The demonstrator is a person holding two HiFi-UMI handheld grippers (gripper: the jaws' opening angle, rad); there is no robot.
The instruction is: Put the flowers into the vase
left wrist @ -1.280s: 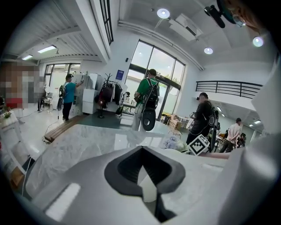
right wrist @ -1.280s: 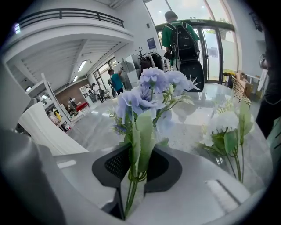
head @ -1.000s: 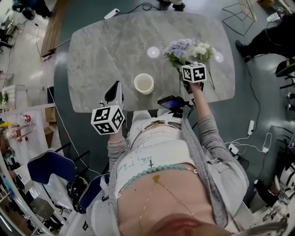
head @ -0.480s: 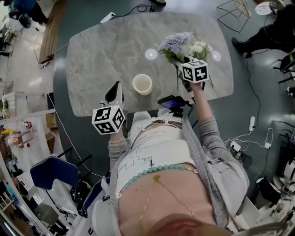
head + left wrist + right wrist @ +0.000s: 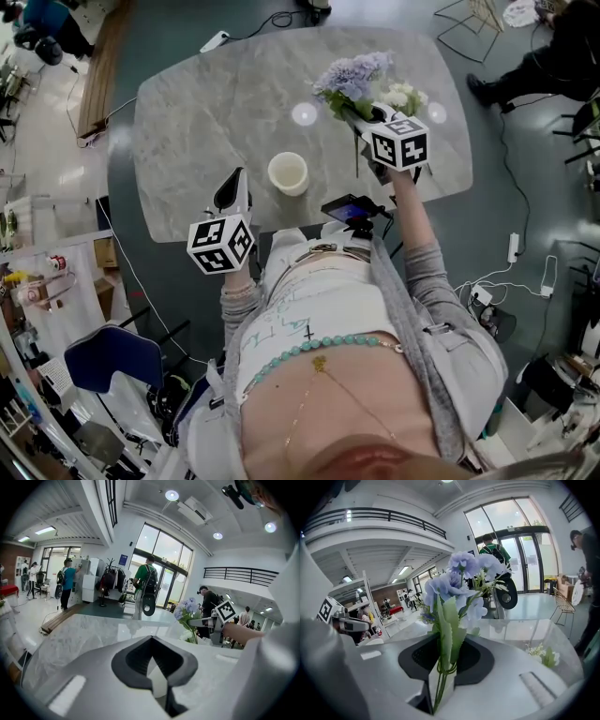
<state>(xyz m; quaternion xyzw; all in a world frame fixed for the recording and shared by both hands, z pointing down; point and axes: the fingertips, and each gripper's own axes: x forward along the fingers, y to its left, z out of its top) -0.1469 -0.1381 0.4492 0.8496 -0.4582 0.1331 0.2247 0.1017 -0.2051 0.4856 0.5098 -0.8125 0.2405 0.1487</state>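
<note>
Fingers of your right gripper [image 5: 442, 679] are pressed together on the green stems of the lavender flowers [image 5: 459, 581]. The stems run up between the two pads, one long leaf stands just above them, and the pale blue blooms fan out past the tips. From your head view that gripper sits over the far right part of the marble table [image 5: 216, 103], with the blooms leaning away from you and to the left, and the stem ends hanging below the jaws.

Just beside that gripper, on its right, white flowers [image 5: 403, 97] lie on the tabletop, apart from the bunch you hold.

Your left gripper [image 5: 232, 187] has its fingers brought together with nothing between them. It hangs at the near left edge of the table, pointing away from you.

Between your two grippers stands the vase [image 5: 288, 173], a cream cup, upright on the marble with its round mouth facing up. It is nearer to your left gripper, and the held bunch is well apart from it, further off and to its right.
</note>
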